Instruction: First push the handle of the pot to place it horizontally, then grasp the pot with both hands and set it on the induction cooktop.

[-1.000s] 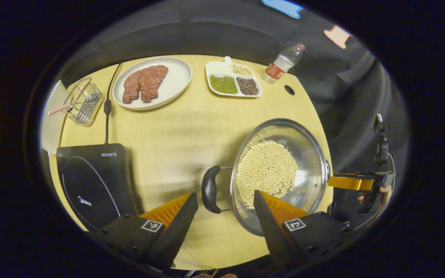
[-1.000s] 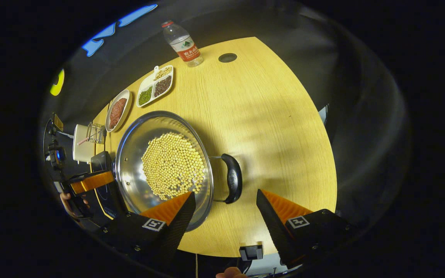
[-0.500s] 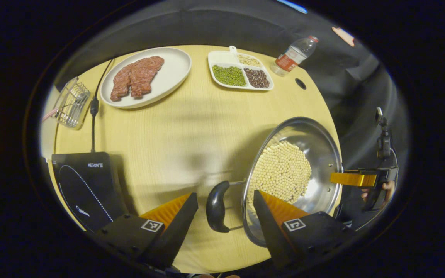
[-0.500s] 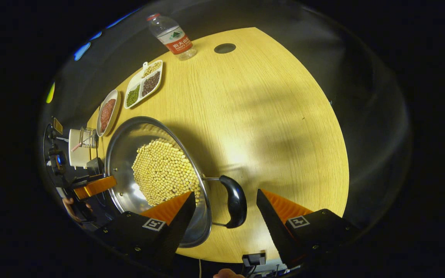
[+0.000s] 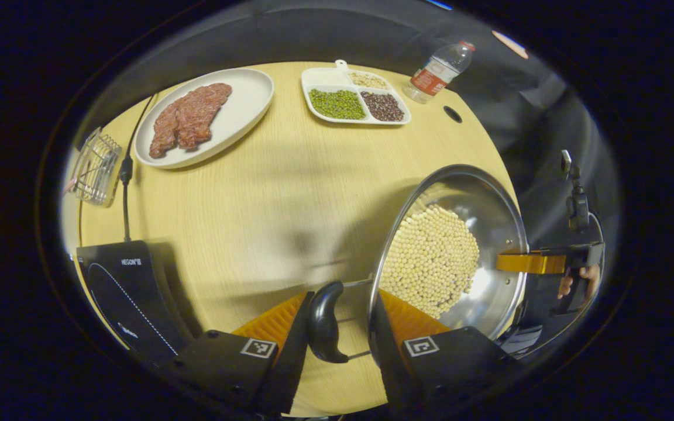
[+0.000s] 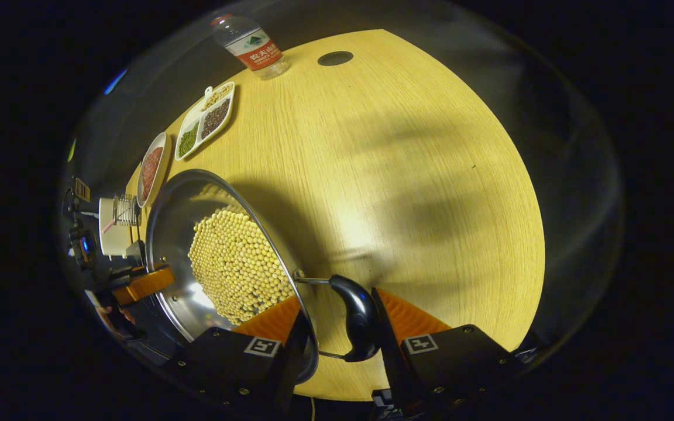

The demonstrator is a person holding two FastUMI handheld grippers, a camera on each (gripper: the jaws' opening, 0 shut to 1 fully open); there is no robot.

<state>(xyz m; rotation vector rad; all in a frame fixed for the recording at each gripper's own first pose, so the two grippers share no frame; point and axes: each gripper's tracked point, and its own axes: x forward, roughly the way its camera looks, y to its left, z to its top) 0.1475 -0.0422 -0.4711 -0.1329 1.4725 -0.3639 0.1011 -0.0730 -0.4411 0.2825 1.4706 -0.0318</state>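
In the left gripper view, the pot (image 5: pixel 492 228) is over the wooden surface (image 5: pixel 284 193), and I cannot tell if it sits flat. It is full of pale round beans (image 5: pixel 430 257). Its black handle (image 5: pixel 322 327) sticks out sideways from the pot's left side, level, and the grip's long side runs toward me and away. My left gripper (image 5: pixel 340 295) has its fingers close around that handle. One finger touches the grip, but I cannot tell if both squeeze it. The right gripper (image 5: pixel 515 263) is at the pot's far side, with a hand (image 5: pixel 577 286) behind it. The induction cooktop (image 5: pixel 126 298) is well apart to the pot's left. Beyond the pot are a plate (image 5: pixel 243 105) with meat (image 5: pixel 188 117), a split tray (image 5: pixel 325 79) with green, dark and pale beans, and a bottle (image 5: pixel 439 70).

In the right gripper view, the pot (image 6: pixel 170 234) is on the left with its beans (image 6: pixel 231 269). Its other handle (image 6: pixel 359 318) sticks out to the right, level. My right gripper (image 6: pixel 338 297) has this handle between its fingers. The outer finger touches it, and I cannot tell about the other. The left gripper (image 6: pixel 144 283) is at the pot's far side. Right of the pot is a wide stretch of surface (image 6: pixel 401 175).
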